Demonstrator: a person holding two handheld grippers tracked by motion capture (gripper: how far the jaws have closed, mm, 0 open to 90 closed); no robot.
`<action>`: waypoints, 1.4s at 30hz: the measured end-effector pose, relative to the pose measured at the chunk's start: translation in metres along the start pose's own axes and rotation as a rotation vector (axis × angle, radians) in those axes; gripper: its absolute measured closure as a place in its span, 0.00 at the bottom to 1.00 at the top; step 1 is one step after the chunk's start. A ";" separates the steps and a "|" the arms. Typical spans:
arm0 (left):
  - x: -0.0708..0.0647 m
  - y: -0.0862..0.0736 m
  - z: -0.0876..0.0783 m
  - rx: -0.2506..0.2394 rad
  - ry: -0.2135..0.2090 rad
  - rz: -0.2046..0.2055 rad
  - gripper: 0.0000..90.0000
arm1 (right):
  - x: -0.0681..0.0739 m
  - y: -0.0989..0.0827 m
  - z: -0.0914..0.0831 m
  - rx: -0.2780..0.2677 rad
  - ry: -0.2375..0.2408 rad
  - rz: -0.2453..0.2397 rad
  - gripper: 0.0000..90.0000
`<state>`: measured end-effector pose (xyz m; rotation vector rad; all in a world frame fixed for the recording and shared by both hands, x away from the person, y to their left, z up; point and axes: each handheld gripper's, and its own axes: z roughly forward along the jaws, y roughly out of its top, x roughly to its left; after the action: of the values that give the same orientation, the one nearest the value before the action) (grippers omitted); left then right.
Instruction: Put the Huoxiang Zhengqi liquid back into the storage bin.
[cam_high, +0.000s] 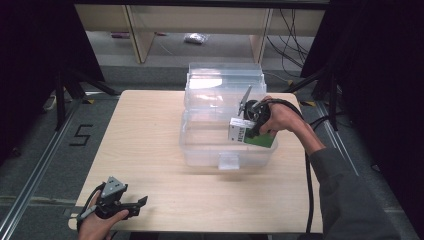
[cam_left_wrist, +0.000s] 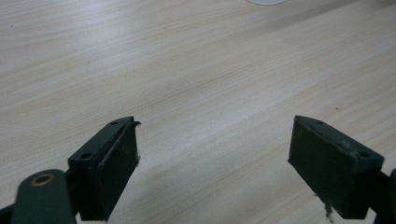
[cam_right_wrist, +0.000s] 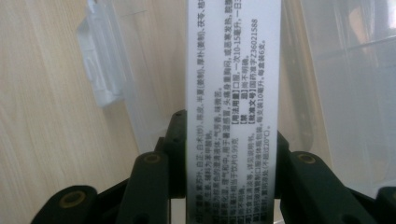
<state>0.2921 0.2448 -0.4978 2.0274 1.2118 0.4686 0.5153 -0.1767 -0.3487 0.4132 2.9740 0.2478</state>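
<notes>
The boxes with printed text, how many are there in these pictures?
1. The green and white box is held in the right claw over the near right part of the clear plastic container. The container's far side is hard to see through, so another may be hidden.

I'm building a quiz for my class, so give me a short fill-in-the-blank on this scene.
1. The right tool grips a green-and-white ____.
2. The left tool is ____, nothing between its jaws.
3. The clear plastic bin has its lid ____.
4. The left tool is over the wooden ____.

Missing words: box; open; open; table
</notes>
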 end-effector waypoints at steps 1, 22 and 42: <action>0.000 0.000 0.001 -0.006 -0.009 0.000 0.17 | -0.002 -0.001 0.005 -0.001 0.002 -0.008 0.72; 0.000 0.000 0.000 0.000 0.001 0.000 0.17 | -0.006 -0.009 0.038 0.018 0.034 -0.009 0.72; 0.001 0.000 -0.001 0.003 0.003 0.009 0.17 | -0.008 -0.007 0.062 0.057 0.041 -0.009 0.72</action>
<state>0.2922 0.2465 -0.4975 2.0365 1.2060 0.4743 0.5303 -0.1765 -0.4097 0.4059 3.0279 0.1733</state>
